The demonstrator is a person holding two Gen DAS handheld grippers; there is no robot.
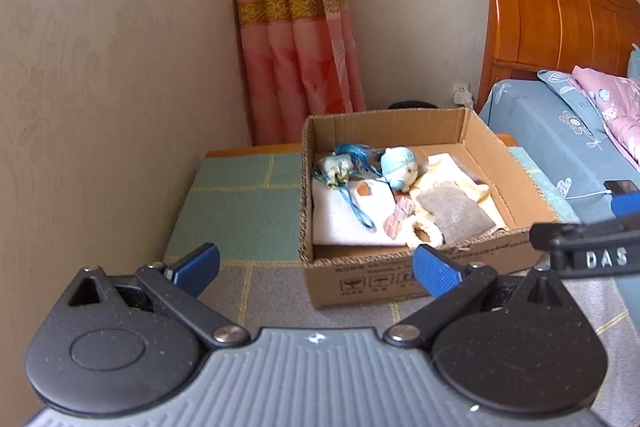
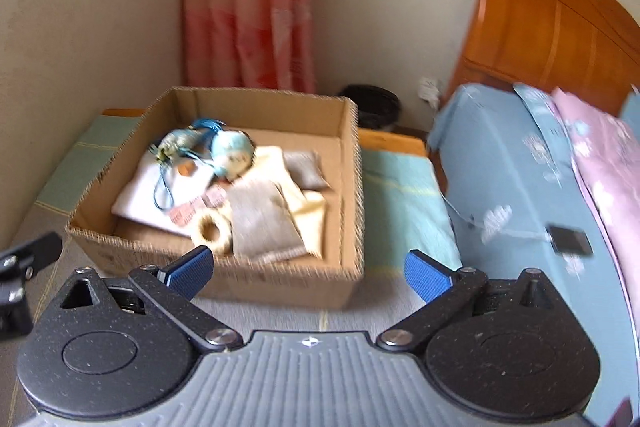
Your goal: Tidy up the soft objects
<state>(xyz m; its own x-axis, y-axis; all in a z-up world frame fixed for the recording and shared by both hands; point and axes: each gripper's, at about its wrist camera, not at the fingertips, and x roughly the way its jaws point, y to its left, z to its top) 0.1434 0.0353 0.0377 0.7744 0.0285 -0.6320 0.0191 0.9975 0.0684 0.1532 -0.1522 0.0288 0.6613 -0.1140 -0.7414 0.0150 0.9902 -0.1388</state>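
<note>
Here the bed (image 2: 512, 163), under a blue flowered sheet with a pink quilt (image 2: 608, 163) on top, fills the right side, its orange wooden headboard (image 1: 560, 15) against the wall. A pink curtain (image 1: 296, 27) hangs in the corner behind. Left of the bed is a low surface covered by a green and grey checked cloth (image 1: 240, 203); whether it is a table cannot be told.

On that cloth stands an open cardboard box (image 1: 472, 267) holding the soft things. A folded white cloth (image 1: 344, 219) lies at its left, with a blue cord (image 1: 356, 207) trailing over it. A cream cloth (image 1: 452, 171) lies to the right, and on it a grey pouch (image 1: 452, 215). A second grey pouch (image 2: 306, 167) sits further back toward the right wall. A round pale-blue plush toy (image 1: 400, 167) rests near the middle at the back. A small cream fuzzy ring (image 2: 212, 227) lies by the near wall.

The left claw (image 1: 316, 267) is spread wide with nothing between its blue pads, hovering just in front of the box's near wall. The right claw (image 2: 308, 273) is likewise spread wide and holding nothing, in front of the box's near right corner, the soft things beyond its tips. A dark phone (image 2: 568, 239) lies on the bed.
</note>
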